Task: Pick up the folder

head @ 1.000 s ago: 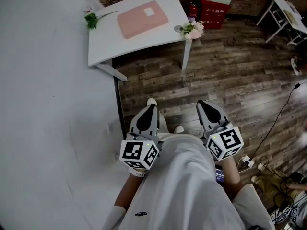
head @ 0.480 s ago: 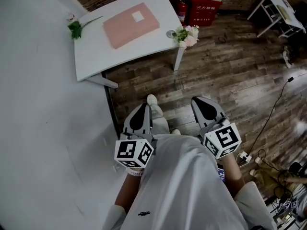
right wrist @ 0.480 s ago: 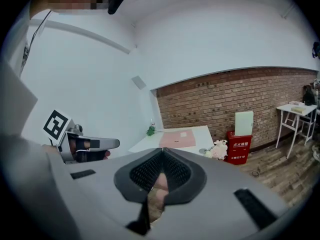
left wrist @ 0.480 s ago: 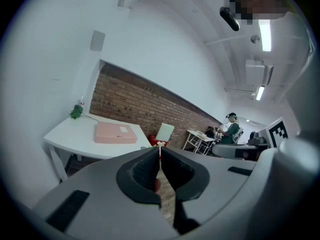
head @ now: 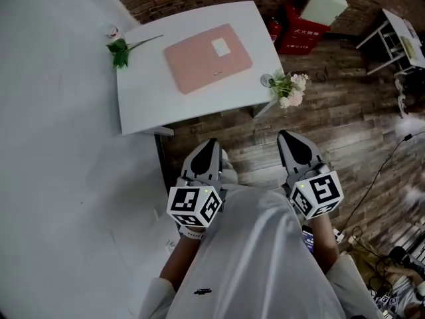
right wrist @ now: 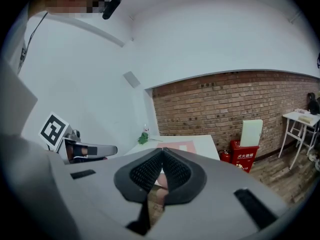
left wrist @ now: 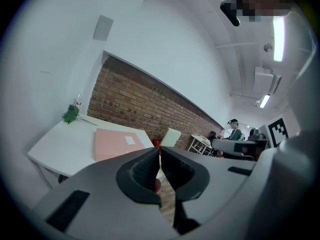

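Note:
A pink folder (head: 208,56) with a white label lies flat on a white table (head: 143,105) against the wall; it also shows in the left gripper view as the folder (left wrist: 116,142) and in the right gripper view as the folder (right wrist: 176,146). My left gripper (head: 208,147) and right gripper (head: 292,141) are held side by side at waist height, short of the table's near edge, both pointing toward it. Both are shut with nothing between the jaws. Neither touches the folder.
A green sprig in a small vase (head: 118,47) stands at the table's far left corner. A pink-white flower bunch (head: 288,87) sits at its right corner. A red box (head: 300,25) with a pale board stands by the brick wall. Cables (head: 372,178) lie on the wooden floor at right.
The table and folder have come nearer in the head view and now lie more squarely ahead of the grippers. Both grippers stay shut and side by side.

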### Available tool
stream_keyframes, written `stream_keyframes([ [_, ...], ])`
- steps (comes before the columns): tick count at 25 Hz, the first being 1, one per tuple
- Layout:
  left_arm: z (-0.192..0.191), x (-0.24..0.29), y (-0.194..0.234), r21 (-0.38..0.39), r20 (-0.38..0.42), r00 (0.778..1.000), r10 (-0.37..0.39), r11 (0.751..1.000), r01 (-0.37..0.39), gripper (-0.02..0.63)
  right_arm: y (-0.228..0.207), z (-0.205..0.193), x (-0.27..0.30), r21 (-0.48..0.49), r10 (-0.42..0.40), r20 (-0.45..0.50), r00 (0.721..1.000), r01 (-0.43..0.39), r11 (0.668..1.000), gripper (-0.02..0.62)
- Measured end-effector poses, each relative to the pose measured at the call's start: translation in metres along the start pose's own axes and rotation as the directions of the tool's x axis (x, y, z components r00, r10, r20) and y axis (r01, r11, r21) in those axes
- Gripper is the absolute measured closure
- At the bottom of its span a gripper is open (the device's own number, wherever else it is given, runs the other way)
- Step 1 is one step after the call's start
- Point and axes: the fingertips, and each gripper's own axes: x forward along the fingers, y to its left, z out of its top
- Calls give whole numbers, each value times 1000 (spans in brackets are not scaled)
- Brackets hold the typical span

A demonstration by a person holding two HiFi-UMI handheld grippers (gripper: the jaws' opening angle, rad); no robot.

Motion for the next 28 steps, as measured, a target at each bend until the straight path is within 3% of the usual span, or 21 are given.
stream_keyframes([
  [5, 36, 35, 51, -16, 3, 1000, 11, 1000, -11, 581, -8, 28, 69, -6, -14, -4, 1000, 14, 1000, 588],
  [12, 56, 65, 96, -7, -28, 1000, 9, 1000, -9, 581, -15, 44, 126, 6, -25, -11, 1000, 25, 1000, 588],
  [28, 72, 100, 116, -54, -32, 996, 84, 995, -86, 581, -31, 43, 177, -3, 47, -88, 995, -48, 999, 587],
])
